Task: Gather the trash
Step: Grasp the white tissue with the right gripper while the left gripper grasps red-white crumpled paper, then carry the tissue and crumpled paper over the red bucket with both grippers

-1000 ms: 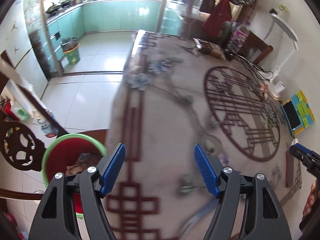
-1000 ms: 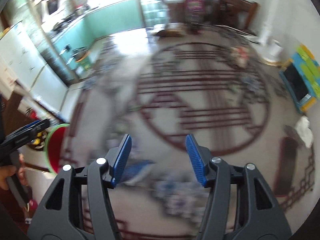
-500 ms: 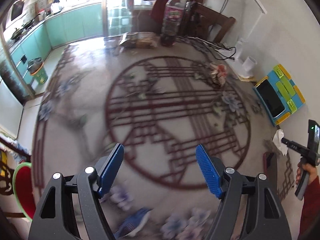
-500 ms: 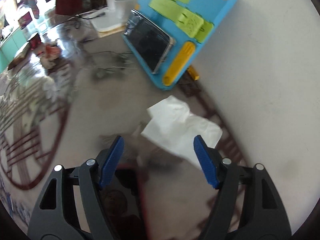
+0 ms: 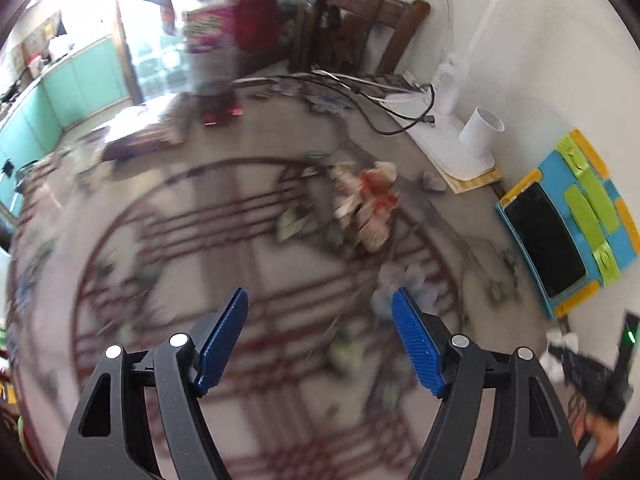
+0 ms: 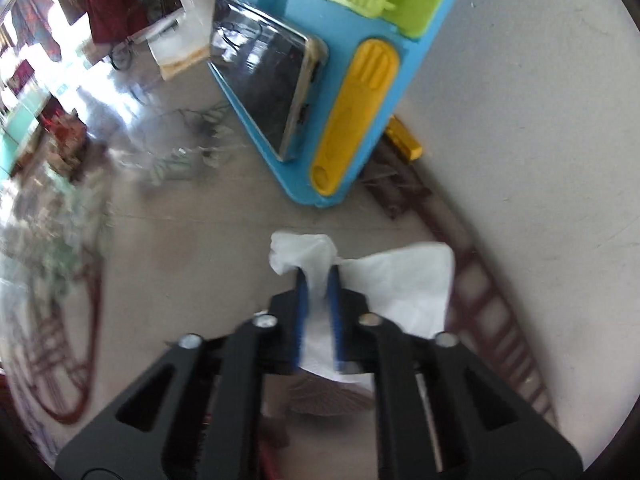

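My right gripper (image 6: 318, 276) is shut on a white tissue (image 6: 404, 280) on the patterned table (image 6: 168, 248), near the wall. In the left wrist view the same tissue (image 5: 560, 340) shows at the far right beside the right gripper (image 5: 576, 364). My left gripper (image 5: 320, 312) is open and empty above the table's round pattern (image 5: 200, 248). A crumpled red-and-white wrapper (image 5: 368, 200) lies ahead of it, a little to the right.
A blue toy stand holding a phone (image 6: 304, 80) leans on the wall behind the tissue, also in the left wrist view (image 5: 560, 236). A white lamp base with a cup (image 5: 472, 140), cables (image 5: 380, 112), a bottle (image 5: 208, 60) and a chair (image 5: 360, 32) stand at the far side.
My right gripper has closed on the white tissue, which was between its open fingers before. My left gripper has swung right and forward over the table, away from the red bin.
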The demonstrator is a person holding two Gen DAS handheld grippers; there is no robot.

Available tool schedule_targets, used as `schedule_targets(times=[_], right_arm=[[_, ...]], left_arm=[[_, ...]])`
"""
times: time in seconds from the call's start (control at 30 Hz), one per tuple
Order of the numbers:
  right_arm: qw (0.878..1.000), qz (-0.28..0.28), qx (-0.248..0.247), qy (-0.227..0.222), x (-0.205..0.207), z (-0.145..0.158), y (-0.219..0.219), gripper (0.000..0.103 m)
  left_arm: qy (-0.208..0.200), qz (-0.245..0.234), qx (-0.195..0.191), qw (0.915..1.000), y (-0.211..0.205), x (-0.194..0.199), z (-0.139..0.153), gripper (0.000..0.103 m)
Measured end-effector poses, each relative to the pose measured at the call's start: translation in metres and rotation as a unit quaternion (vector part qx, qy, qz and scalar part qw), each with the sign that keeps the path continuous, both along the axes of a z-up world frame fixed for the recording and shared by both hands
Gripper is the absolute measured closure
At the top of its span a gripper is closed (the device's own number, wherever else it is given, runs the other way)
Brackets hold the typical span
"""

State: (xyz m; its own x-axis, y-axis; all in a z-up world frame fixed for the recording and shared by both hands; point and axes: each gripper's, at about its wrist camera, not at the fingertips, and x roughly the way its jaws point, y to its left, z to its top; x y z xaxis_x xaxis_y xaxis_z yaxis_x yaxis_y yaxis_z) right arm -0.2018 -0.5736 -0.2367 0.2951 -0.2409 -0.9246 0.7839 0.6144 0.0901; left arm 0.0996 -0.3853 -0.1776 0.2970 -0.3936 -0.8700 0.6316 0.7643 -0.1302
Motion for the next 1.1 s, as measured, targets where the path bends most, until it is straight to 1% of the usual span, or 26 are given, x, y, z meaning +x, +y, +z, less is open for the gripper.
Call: schedule_targets(times=[0.07,0.13,0.23,0.37,0.43,0.47,0.5,0.53,0.57,0.6,0.63,0.67,0.77,0.87,0.93,1.1], right_arm=[[1.0,-0.001,-0.001,-0.02,0.001,0.008,0.004,0.094],[0.999,-0.001,0.0,-0.039,0.005,0.014,0.01,0.094],[0.998,0.003,0.003,-0.063,0.014,0.023,0.015,0.094],[0.997,0.023,0.003,-0.069,0.032,0.025,0.022,0.094],[0.997,0.035,0.002,-0.068,0.045,0.025,0.021,0.094],[0.997,0.039,0.003,-0.07,0.048,0.025,0.023,0.094],[0.996,0.043,0.005,-0.072,0.052,0.025,0.026,0.094],[0.996,0.046,0.006,-0.073,0.057,0.024,0.027,0.094],[0.996,0.052,0.007,-0.076,0.06,0.025,0.03,0.094],[0.995,0.057,0.006,-0.078,0.063,0.027,0.034,0.094],[0.995,0.063,0.005,-0.081,0.064,0.03,0.037,0.094],[0.994,0.068,0.004,-0.084,0.064,0.034,0.037,0.094],[0.992,0.079,0.001,-0.098,0.069,0.047,0.046,0.094],[0.989,0.092,-0.004,-0.119,0.075,0.062,0.06,0.094],[0.986,0.104,-0.005,-0.129,0.078,0.071,0.071,0.094],[0.976,0.157,-0.001,-0.151,0.086,0.095,0.117,0.094]], left_arm=[[0.001,-0.012,0.015,0.9998,-0.033,0.013,-0.013,0.032],[-0.003,-0.018,0.027,0.9995,-0.056,0.023,-0.023,0.032],[-0.005,-0.01,0.027,0.9996,-0.084,0.041,-0.036,0.032],[0.029,-0.012,0.024,0.9992,-0.108,0.057,-0.058,0.034],[0.048,-0.019,0.003,0.9987,-0.11,0.06,-0.061,0.055],[0.045,-0.019,0.0,0.9988,-0.109,0.059,-0.059,0.057],[0.04,-0.022,0.001,0.999,-0.108,0.057,-0.056,0.069],[0.038,-0.028,0.005,0.9989,-0.107,0.055,-0.054,0.073],[0.041,-0.033,0.006,0.9986,-0.103,0.052,-0.05,0.073],[0.045,-0.033,-0.001,0.9984,-0.099,0.051,-0.046,0.074],[0.051,-0.032,-0.013,0.9981,-0.091,0.048,-0.039,0.082],[0.057,-0.03,-0.025,0.9976,-0.08,0.044,-0.031,0.096],[0.058,-0.023,-0.038,0.9973,-0.052,0.033,-0.01,0.095],[0.027,-0.016,-0.042,0.9987,-0.011,0.009,0.021,0.095],[0.014,-0.012,-0.047,0.9987,0.013,-0.004,0.038,0.095],[-0.032,0.008,-0.05,0.9982,0.078,-0.046,0.078,0.095]])
